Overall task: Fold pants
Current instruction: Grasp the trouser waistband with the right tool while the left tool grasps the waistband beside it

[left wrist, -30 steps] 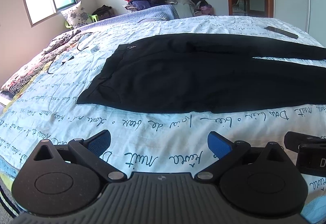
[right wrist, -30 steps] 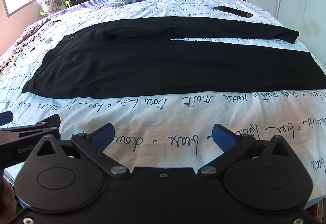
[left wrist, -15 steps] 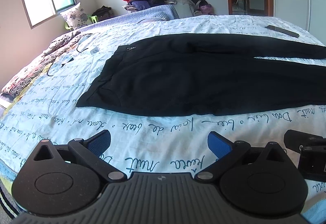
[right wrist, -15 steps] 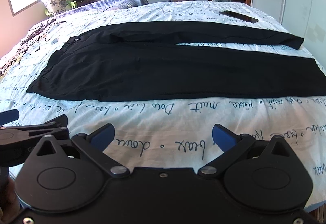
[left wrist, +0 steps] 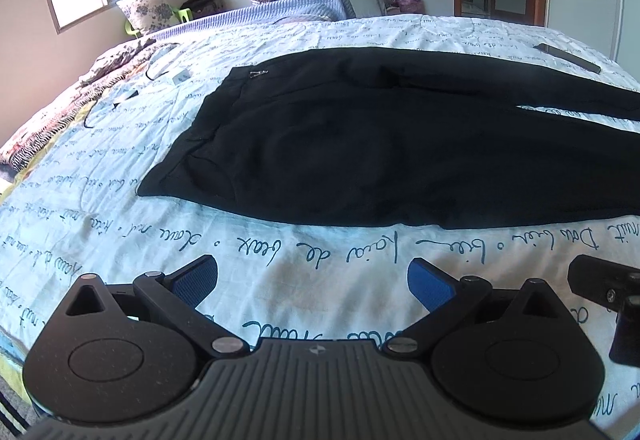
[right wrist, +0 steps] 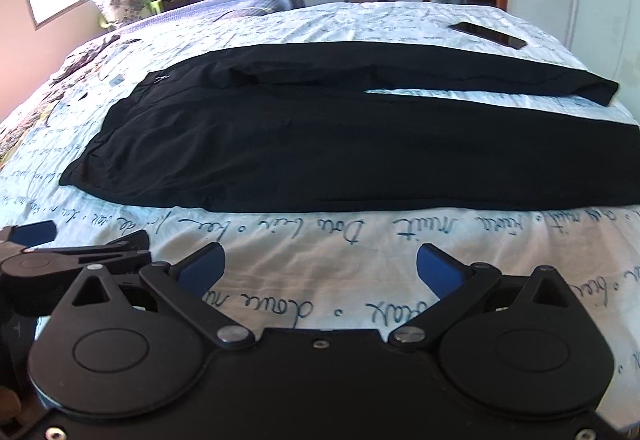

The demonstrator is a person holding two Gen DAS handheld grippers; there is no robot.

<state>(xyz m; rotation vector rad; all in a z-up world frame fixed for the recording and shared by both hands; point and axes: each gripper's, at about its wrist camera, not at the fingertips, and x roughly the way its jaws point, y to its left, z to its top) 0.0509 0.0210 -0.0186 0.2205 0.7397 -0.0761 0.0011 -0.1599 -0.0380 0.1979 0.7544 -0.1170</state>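
1. The pants [left wrist: 360, 143] are laid flat across the bed [left wrist: 320, 252], waistband to the left, legs running right and split apart near the hems.
2. The left tool [left wrist: 312, 280] is held with its pads spread apart and empty, above the sheet short of the near edge of the pants.
3. The right tool [right wrist: 320, 272] is likewise spread wide and empty, near the same edge.
4. If a pinch is made too deep, the sheet could be gathered with the cloth.
5. If only the top layer is caught, the fold could be skewed.
6. The phone [right wrist: 486, 35] beyond the far leg could be swept aside if that leg is dragged.
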